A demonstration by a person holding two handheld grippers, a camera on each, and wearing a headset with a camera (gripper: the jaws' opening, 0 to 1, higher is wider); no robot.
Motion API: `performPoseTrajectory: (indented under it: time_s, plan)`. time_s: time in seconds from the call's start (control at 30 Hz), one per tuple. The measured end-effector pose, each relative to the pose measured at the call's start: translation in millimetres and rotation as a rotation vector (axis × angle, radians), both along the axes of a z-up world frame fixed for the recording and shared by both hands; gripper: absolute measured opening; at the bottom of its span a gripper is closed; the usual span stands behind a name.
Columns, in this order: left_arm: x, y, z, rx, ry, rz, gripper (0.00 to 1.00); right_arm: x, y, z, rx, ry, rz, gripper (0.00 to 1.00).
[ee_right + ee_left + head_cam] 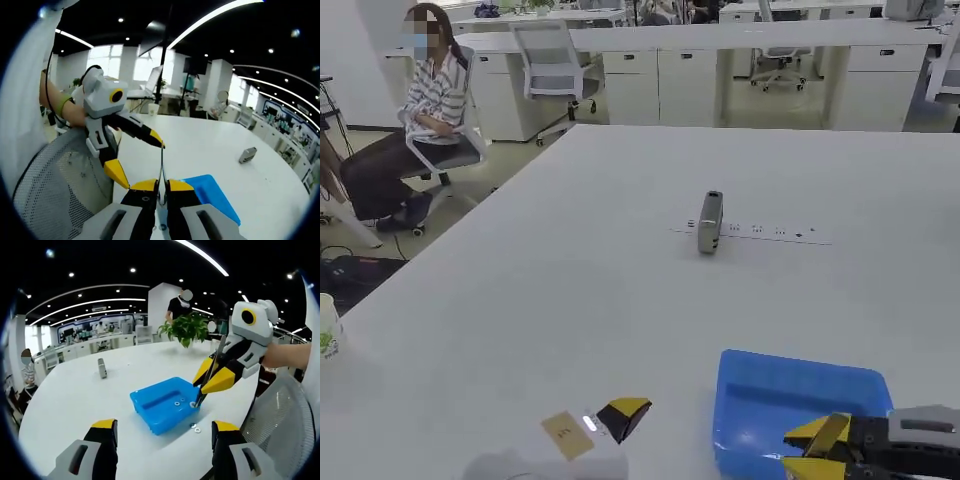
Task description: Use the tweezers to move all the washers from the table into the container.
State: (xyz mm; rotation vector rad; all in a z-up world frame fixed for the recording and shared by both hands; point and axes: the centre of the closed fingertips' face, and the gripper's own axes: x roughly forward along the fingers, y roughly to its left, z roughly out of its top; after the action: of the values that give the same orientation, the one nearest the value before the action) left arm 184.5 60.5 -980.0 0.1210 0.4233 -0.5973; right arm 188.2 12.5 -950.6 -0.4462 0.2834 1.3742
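Observation:
The blue container (162, 407) sits near the table's front edge, also in the head view (800, 405). Two washers (178, 402) lie inside it. Two more washers (195, 428) lie on the table just beside its near corner. My right gripper (202, 385) is shut on thin metal tweezers (212, 371), whose tip reaches down to the container's right end. In its own view, the right gripper (159, 186) clamps the tweezers (162, 162) upright. My left gripper (165, 432) stands open with nothing between its fingers, left of the container.
A small silver block (710, 222) stands mid-table by a recessed socket strip (765, 232). A person sits on an office chair (440, 150) at far left. A mesh chair back (65, 190) is close to the grippers. A cup (328, 330) stands at the left edge.

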Motion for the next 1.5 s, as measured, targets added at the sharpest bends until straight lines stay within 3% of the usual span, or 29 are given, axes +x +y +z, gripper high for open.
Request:
performPoseTrajectory:
  time_s: [0.1,0.2,0.33,0.43,0.57,0.7,1.17,1.5]
  plan:
    - [0.2,0.7,0.2,-0.001,-0.001,0.004,0.77,10.7,-2.3,0.9,0.017,0.031,-0.045,0.03]
    - [0.5,1.3,0.4,-0.002,-0.002,0.006,0.77,26.2,-6.4,1.7,0.067,0.126,-0.129,0.03]
    - [0.5,1.6,0.3,0.000,-0.002,0.006,0.77,45.4,-13.4,1.5,0.094,0.178,-0.198,0.03]
    - [0.4,1.7,0.2,0.001,-0.001,0.006,0.77,60.9,-17.8,1.3,0.143,0.265,-0.262,0.03]
    - [0.5,1.8,0.1,0.001,-0.001,0.006,0.76,77.6,-24.2,-10.5,0.139,0.338,-0.328,0.03]
    - [0.2,2.0,-0.1,0.002,0.001,0.006,0.76,84.4,-24.4,-23.0,0.143,0.436,-0.362,0.03]
    - [-0.9,2.2,-1.2,0.008,0.011,0.007,0.75,108.4,-23.6,-60.4,0.126,0.540,-0.426,0.03]
    - [-1.3,1.8,-1.8,0.011,0.016,0.003,0.75,110.7,-22.3,-76.4,0.086,0.530,-0.435,0.03]
